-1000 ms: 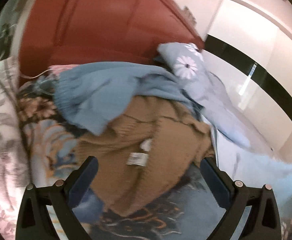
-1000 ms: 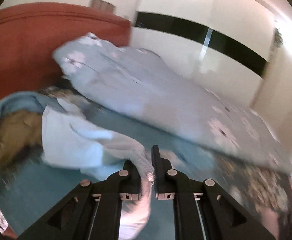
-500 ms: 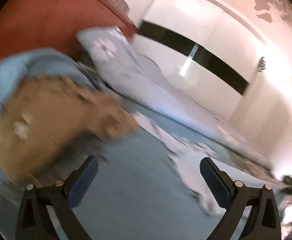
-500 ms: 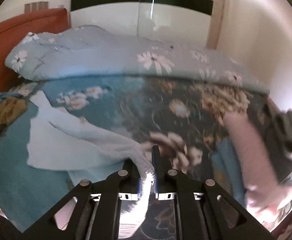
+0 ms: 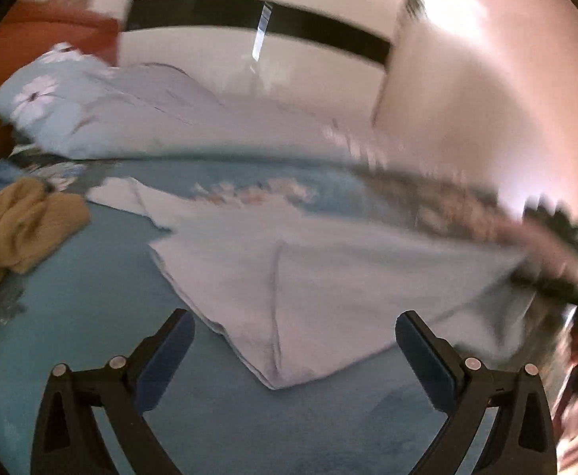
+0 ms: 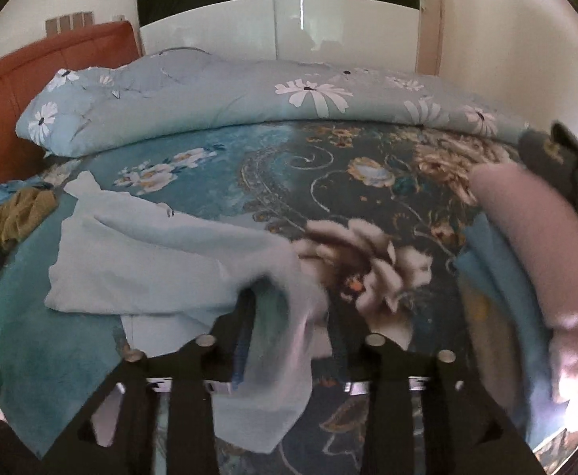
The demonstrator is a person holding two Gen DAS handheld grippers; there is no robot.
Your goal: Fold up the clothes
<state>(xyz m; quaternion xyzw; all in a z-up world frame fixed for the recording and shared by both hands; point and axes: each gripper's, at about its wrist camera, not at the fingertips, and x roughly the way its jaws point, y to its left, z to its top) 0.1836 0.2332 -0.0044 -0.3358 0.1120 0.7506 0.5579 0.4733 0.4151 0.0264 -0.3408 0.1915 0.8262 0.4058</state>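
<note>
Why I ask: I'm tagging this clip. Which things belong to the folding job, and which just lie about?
Job: pale blue cloth garment, crumpled brown knit sweater, left tool, right tool.
Lying about: daisy-print blue quilt, red padded headboard, white wardrobe with black band.

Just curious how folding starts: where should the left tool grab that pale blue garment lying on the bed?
Probably its pointed near corner: the pale blue garment tapers toward the left tool, with free edges either side. Come straight forward, low over the bedspread, so the open jaws straddle that tip.
</note>
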